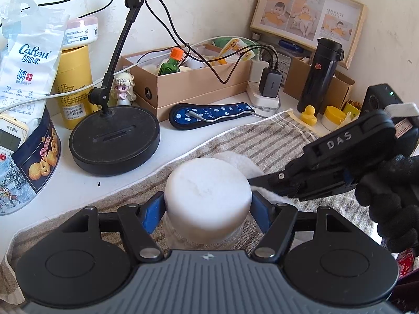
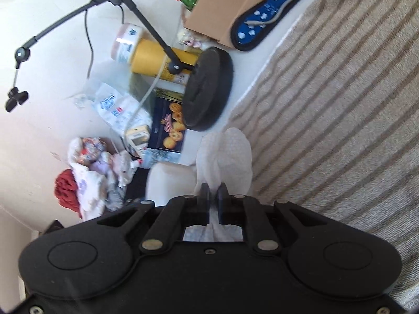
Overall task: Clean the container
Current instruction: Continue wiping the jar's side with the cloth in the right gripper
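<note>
A clear container with a white lid point(image 1: 207, 191) stands on a striped towel point(image 1: 262, 141). My left gripper point(image 1: 207, 202) is shut on it, its blue pads point(image 1: 150, 212) pressing the lid from both sides. My right gripper point(image 1: 252, 181), in a black-gloved hand point(image 1: 387, 196), reaches in from the right, with its tips at the lid's right edge. In the right wrist view, the right gripper point(image 2: 213, 188) is shut on a crumpled white cloth point(image 2: 225, 154). The cloth bulges past the fingertips, next to the pale lid point(image 2: 170, 180) and above the towel point(image 2: 340, 104).
A black round stand base point(image 1: 115, 141) sits just beyond the towel's left edge. A cookie tin point(image 1: 34, 162) stands at far left. Behind are a cardboard box point(image 1: 193, 83), a power strip point(image 1: 264, 96), a black flask point(image 1: 322, 76) and a yellow duck point(image 1: 309, 115).
</note>
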Action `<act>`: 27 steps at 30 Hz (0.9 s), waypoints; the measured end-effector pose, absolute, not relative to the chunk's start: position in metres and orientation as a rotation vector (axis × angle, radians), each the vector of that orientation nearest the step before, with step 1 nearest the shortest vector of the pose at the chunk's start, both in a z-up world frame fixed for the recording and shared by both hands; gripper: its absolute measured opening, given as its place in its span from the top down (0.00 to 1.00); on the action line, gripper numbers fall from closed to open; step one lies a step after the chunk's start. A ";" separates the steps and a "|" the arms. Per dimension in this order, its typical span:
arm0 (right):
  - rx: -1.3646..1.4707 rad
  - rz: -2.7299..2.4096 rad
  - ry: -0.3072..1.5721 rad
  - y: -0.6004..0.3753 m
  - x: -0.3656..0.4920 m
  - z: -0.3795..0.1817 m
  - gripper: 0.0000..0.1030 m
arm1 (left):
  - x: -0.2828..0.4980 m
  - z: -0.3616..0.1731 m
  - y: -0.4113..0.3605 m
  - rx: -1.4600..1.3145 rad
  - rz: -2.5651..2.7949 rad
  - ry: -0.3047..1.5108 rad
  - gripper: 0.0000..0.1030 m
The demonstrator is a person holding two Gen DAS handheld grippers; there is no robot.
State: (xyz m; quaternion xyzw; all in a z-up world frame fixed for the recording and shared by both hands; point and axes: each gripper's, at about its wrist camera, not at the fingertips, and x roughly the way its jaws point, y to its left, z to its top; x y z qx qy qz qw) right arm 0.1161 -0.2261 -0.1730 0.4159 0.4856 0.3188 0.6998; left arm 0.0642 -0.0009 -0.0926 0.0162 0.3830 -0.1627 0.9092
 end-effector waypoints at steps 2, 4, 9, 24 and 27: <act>0.923 0.720 1.066 -0.224 0.116 -0.166 0.94 | 0.065 -0.093 0.000 0.029 -0.337 0.788 0.33; 0.925 0.730 1.052 -0.224 0.117 -0.162 0.94 | 0.065 -0.093 -0.001 0.029 -0.338 0.786 0.33; 0.928 0.734 1.047 -0.225 0.121 -0.158 0.94 | 0.068 -0.094 -0.002 0.029 -0.344 0.784 0.33; 0.826 0.655 1.089 -0.219 0.126 -0.171 0.94 | 0.068 -0.097 0.006 0.016 -0.346 0.776 0.33; 0.807 0.627 1.116 -0.218 0.126 -0.177 0.94 | 0.069 -0.097 0.007 0.016 -0.345 0.774 0.33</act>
